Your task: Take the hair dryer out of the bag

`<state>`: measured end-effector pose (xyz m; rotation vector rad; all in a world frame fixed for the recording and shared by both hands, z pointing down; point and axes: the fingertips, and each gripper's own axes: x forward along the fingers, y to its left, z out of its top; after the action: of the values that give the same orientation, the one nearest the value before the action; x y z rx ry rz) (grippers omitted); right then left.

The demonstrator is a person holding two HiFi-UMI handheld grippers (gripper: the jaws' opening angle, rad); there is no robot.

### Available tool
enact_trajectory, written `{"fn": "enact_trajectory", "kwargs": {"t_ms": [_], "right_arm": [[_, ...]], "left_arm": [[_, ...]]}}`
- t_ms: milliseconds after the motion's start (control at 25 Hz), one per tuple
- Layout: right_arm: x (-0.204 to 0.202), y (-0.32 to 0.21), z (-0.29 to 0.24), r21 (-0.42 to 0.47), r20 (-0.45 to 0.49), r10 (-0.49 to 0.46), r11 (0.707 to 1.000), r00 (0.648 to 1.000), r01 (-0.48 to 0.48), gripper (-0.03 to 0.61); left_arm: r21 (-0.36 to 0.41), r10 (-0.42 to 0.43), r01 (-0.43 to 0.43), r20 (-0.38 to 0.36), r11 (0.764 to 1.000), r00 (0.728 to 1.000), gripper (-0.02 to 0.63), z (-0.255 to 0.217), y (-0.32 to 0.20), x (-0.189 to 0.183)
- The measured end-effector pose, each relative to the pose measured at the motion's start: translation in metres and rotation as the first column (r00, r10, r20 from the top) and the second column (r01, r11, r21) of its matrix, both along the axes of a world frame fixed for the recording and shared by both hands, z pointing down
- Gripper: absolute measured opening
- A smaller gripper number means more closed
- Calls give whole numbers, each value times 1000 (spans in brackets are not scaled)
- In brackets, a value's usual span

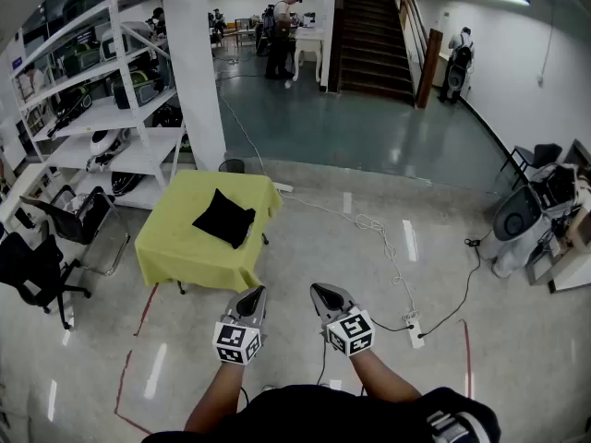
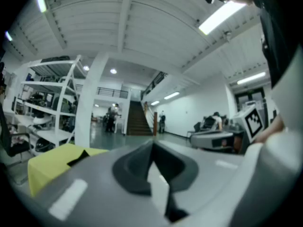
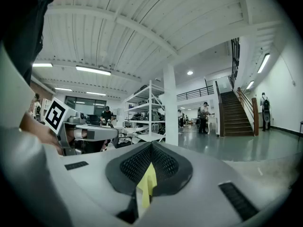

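Fingers (image 2: 132,167) on left gripper (image 1: 254,293) and right gripper (image 1: 320,292) are shut, empty. The bag (image 1: 224,217), middle of the table (image 1: 185,257), hides its inside.

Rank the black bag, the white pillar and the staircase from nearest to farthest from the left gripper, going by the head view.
1. black bag, on the yellow table just ahead of the left gripper.
2. white pillar, behind the table, slightly to the left.
3. staircase, far back on the right.
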<state>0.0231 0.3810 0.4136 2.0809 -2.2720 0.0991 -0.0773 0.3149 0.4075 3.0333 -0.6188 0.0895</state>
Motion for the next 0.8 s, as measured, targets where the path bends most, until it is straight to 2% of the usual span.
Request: {"fn": "enact_trajectory", "kwargs": {"t_ms": [400,800], "right_arm": [[-1,-12,-1,8,-13,7,1000,1000,-7,6],[-29,-36,3,15,13,30,999,999,-31,6]], "left_arm": [[17,-2,2,4,1000,1000,8,1,-10,-4],[14,15,-15,19,1000,1000,8,13,-29,-32]]}}
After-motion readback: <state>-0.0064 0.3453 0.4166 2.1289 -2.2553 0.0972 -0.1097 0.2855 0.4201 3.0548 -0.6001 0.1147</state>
